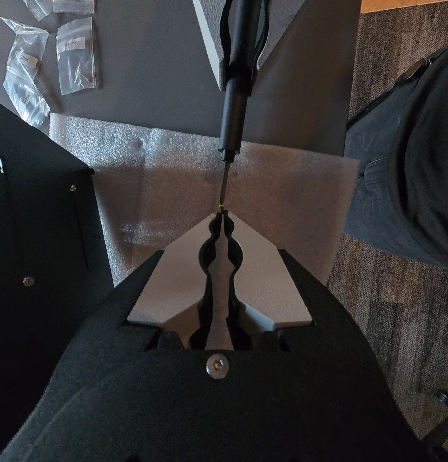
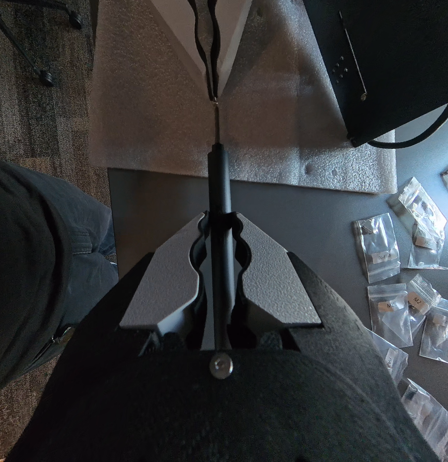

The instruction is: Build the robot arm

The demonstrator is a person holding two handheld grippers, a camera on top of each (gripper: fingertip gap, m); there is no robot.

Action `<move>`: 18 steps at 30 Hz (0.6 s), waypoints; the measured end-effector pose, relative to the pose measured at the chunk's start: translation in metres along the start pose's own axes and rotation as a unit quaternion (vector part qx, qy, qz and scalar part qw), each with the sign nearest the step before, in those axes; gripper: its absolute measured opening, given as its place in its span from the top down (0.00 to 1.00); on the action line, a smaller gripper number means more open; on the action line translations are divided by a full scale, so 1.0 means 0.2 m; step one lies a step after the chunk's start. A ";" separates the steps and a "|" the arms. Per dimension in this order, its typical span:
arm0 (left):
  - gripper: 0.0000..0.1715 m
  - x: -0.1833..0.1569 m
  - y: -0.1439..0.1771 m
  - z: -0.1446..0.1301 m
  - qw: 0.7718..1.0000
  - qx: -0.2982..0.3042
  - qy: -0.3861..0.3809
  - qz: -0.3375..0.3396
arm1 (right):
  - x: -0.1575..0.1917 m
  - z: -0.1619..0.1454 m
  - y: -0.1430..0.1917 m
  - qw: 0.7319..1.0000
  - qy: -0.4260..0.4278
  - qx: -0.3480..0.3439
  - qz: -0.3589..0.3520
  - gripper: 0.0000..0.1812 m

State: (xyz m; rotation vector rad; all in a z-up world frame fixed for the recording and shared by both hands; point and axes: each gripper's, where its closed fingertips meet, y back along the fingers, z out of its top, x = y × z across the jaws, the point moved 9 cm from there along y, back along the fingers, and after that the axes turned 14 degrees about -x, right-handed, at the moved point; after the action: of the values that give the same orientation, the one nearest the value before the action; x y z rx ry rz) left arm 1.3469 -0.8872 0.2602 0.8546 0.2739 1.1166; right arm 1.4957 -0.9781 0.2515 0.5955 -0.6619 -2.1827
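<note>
Directly above the foam sheet (image 1: pixel 280 200), a tiny screw (image 1: pixel 221 206) sits pinched at the left gripper's (image 1: pixel 221 213) tips, the screwdriver's (image 2: pixel 219 200) bit touching it; the right gripper (image 2: pixel 219 215) clamps that screwdriver. Small plastic bags (image 2: pixel 378 246) lie nearby.

Office-like assembly workspace, grey carpet tiles (image 1: pixel 393 287), dark desk (image 1: pixel 148 75), labelled hardware bags (image 2: pixel 375 247), foam sheet (image 1: pixel 280 200)

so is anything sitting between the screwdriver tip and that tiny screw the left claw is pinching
Nothing visible. The screwdriver, held in the right claw, points its tip straight at the tiny screw pinched at the tips of the left claw. Only bare foam sheet lies behind them. Whether tip and screw touch is too small to tell.
</note>
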 end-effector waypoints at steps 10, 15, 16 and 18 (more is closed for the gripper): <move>1.00 0.00 -0.02 -0.01 1.000 0.006 0.000 -0.006 | 0.00 0.00 -0.01 1.000 0.007 0.000 0.003 0.91; 1.00 -0.01 -0.02 0.00 0.999 0.023 -0.013 -0.019 | 0.01 0.01 -0.01 1.000 0.021 -0.003 0.008 0.91; 1.00 -0.02 -0.02 0.00 0.999 0.028 -0.016 -0.022 | 0.01 0.01 -0.01 1.000 0.025 -0.002 0.007 0.91; 1.00 -0.02 -0.02 0.00 0.999 0.034 -0.019 -0.027 | 0.02 0.02 -0.01 0.999 0.034 0.002 0.007 0.91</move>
State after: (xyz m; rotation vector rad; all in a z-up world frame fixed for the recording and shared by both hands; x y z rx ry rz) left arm 1.3475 -0.8907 0.2567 0.9217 0.3029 1.0448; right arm 1.4902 -0.9784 0.2515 0.6622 -0.6322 -2.1391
